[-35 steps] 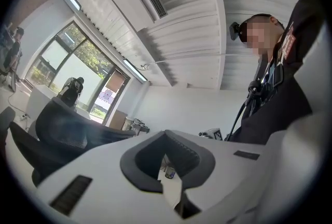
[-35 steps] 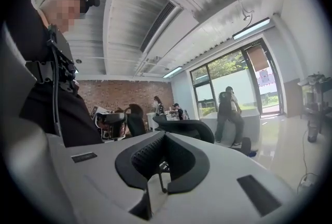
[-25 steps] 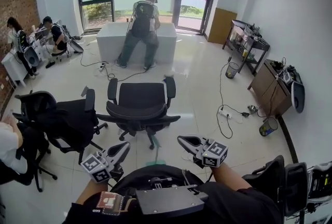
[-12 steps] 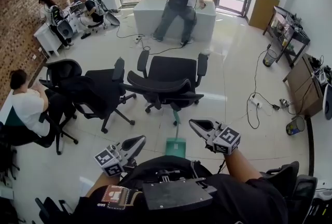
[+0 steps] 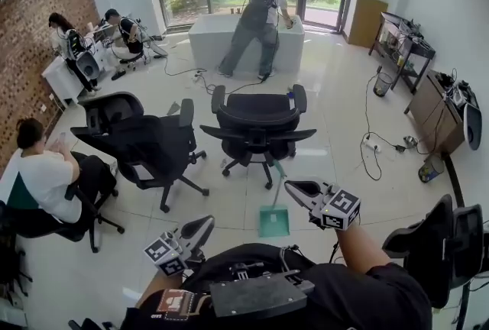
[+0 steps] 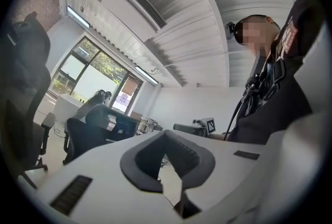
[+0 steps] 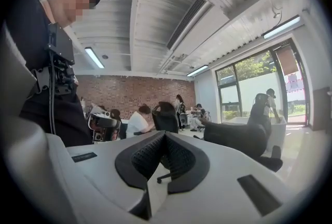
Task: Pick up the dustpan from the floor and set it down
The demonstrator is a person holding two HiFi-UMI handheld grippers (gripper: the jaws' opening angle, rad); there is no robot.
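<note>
Dustpan: a teal-green pan that sits on the pale tiled floor just ahead of the person. Its mouth is broad and it narrows a little toward the back. A slim handle of the same green rises from the back edge and leans away toward the wheeled base of the black office chair behind it. From the head view it is hard to say whether the handle's top touches that base or only stands near it.

The pan lies between the two grippers as the head view shows them, and neither one touches it.

The left gripper is held low at the person's left, pointing forward and roughly level. In the left gripper view its dark ribbed pads meet at the tips with nothing between them.

The right gripper is held to the right of the pan and a little further forward, and it too is level. In the right gripper view its pads are pressed together and hold nothing.

A second black chair stands to the left of the first. Beyond it a seated person in a white top is at the left edge. Further back another person stands leaning at a white counter before the tall windows. A cable trails across the floor on the right.
</note>
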